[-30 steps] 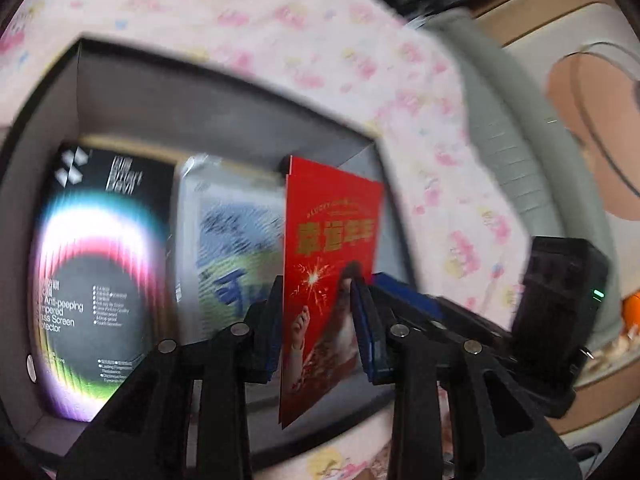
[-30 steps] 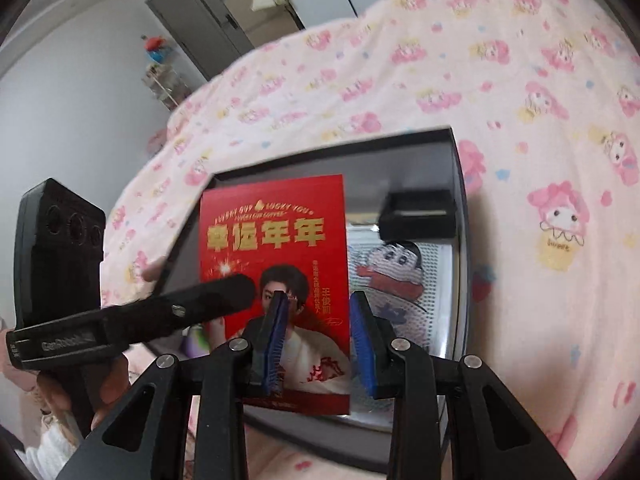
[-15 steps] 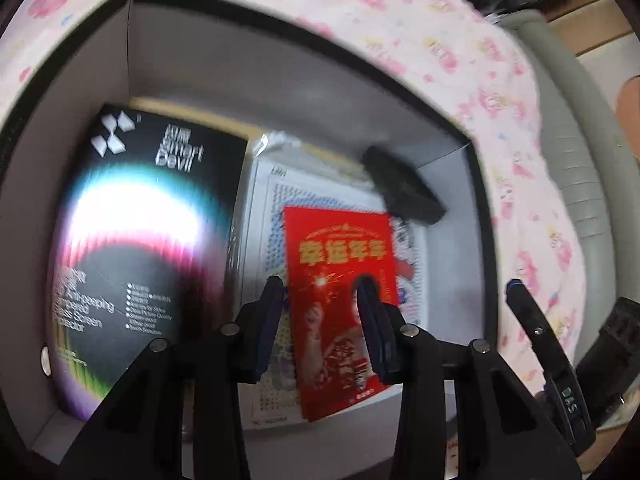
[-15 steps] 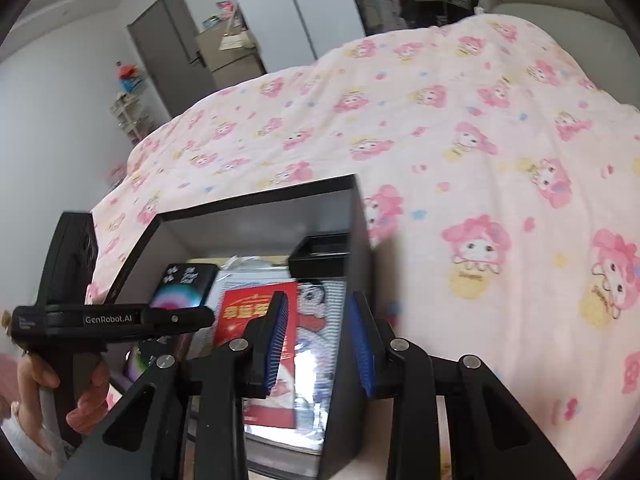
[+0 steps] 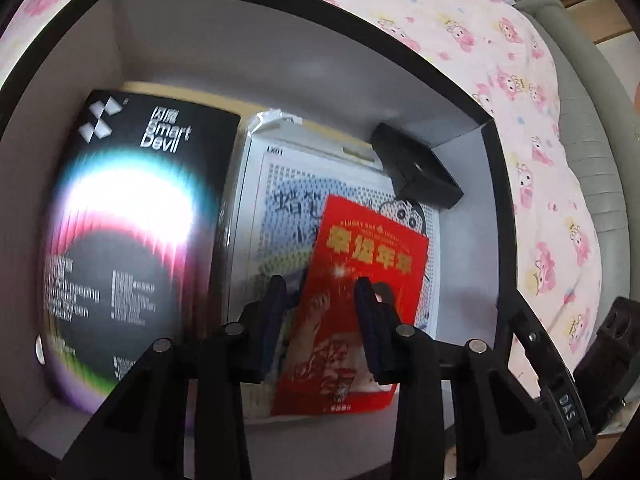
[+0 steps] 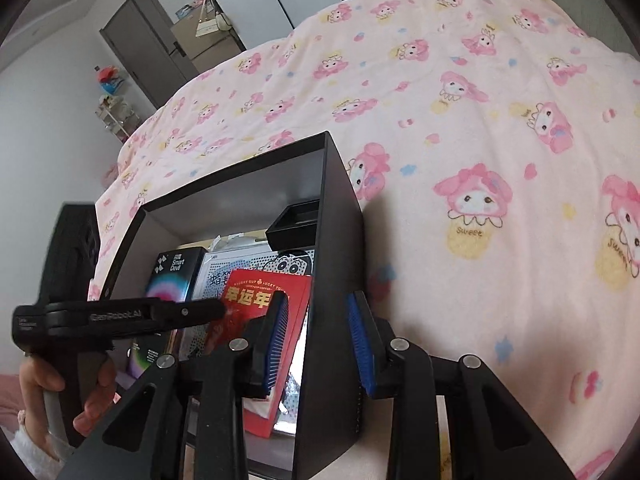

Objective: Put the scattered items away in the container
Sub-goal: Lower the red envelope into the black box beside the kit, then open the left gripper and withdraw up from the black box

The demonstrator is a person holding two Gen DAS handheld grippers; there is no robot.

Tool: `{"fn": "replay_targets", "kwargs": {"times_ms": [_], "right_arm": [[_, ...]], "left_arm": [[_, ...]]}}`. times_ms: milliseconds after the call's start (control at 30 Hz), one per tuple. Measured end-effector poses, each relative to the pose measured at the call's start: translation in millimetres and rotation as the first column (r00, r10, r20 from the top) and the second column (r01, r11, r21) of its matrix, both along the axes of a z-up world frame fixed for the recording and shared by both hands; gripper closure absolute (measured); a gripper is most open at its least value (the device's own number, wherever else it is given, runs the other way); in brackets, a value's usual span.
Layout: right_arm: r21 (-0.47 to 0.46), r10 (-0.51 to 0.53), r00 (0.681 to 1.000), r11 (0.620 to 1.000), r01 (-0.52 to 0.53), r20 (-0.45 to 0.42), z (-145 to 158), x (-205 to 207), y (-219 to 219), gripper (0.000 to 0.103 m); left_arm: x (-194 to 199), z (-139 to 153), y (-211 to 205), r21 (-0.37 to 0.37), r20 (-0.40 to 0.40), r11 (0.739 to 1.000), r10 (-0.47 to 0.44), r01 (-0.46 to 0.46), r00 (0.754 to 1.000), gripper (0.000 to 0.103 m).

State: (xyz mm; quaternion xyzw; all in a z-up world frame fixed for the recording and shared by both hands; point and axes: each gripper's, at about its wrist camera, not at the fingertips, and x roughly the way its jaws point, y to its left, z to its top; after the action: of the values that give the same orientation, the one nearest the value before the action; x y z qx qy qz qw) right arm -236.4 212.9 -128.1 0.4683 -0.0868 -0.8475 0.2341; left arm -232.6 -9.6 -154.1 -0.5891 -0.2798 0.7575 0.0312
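Red card (image 5: 360, 300) lies in the black box (image 5: 280, 60), between the spread left tongs (image 5: 322, 312), not gripped. Right tongs (image 6: 318, 336) gape empty, straddling the box wall.

Red card (image 5: 360, 280) with gold lettering, black box (image 6: 332, 216) with grey inside, black packet (image 5: 132, 216) with rainbow glow, pale pink blanket (image 6: 460, 120) patterned with pink cartoon figures
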Motion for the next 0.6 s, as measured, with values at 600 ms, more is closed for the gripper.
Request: {"fn": "replay_targets", "kwargs": {"times_ms": [600], "right_arm": [[-0.027,-0.007,1.0,1.0,0.007,0.001,4.3,2.1,2.5,0.074]], "left_arm": [[11.8,-5.4,24.7,0.06,0.027,0.993,-0.106,0.105,0.994,0.058]]}}
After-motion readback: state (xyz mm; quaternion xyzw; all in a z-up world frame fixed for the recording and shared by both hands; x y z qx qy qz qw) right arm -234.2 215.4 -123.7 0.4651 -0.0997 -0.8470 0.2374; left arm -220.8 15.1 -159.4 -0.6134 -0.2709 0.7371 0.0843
